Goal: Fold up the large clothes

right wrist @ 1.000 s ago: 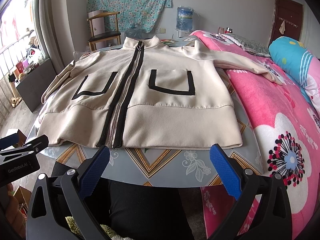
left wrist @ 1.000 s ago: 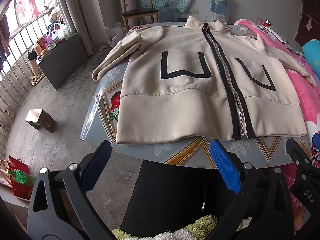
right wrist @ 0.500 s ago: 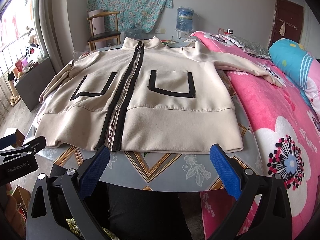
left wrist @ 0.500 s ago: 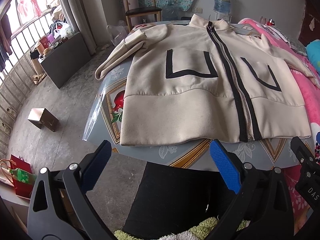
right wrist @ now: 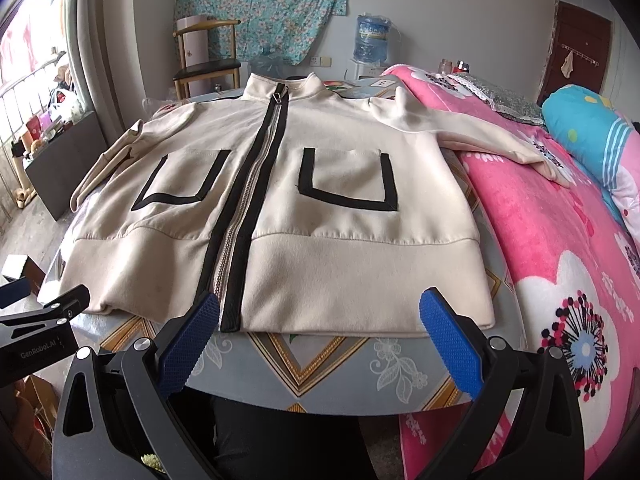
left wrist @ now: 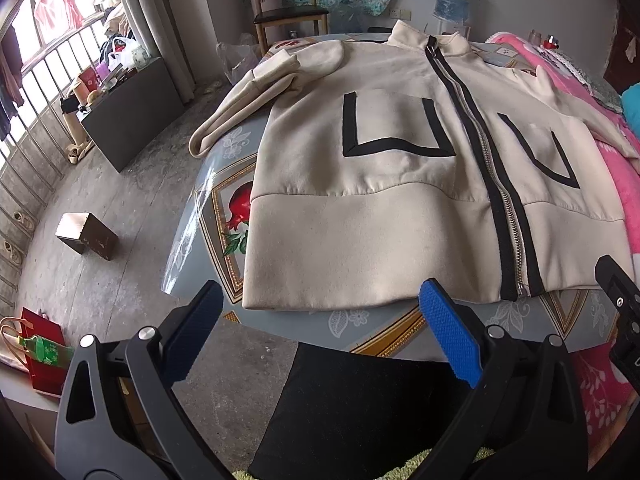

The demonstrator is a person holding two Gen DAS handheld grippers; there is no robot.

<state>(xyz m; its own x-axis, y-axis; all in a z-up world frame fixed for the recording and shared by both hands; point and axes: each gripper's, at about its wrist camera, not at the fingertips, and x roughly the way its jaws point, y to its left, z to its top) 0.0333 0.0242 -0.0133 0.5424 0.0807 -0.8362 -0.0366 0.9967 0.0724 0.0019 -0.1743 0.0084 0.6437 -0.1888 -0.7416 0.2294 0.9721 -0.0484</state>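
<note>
**Both grippers spread and empty, jacket flat on the table**

Your left gripper [left wrist: 320, 328] has its blue pads wide apart, nothing between them. It hangs just short of the jacket's hem, off the hem's left corner. Your right gripper [right wrist: 318, 330] is the same: pads wide apart, empty, just short of the hem, straddling the part right of the zip. Neither one touches the cloth.

The cream jacket [right wrist: 280, 208] lies front-up on the patterned table [right wrist: 320, 364], hem toward you, collar away. It is zipped shut, with black bands either side of the zip [right wrist: 248, 208]. One black-outlined pocket sits on each side of the zip. A strip of bare table shows between the hem and the near table edge.

Left of the jacket body, the left sleeve [left wrist: 248, 100] is bent back on itself and hangs over the table edge. Right of the body, the right sleeve [right wrist: 500, 144] runs out straight onto the pink floral blanket [right wrist: 560, 240].

Beyond the collar: a wooden chair [right wrist: 208, 60] to the left, a water bottle [right wrist: 374, 38] to the right, both against the far wall.
</note>
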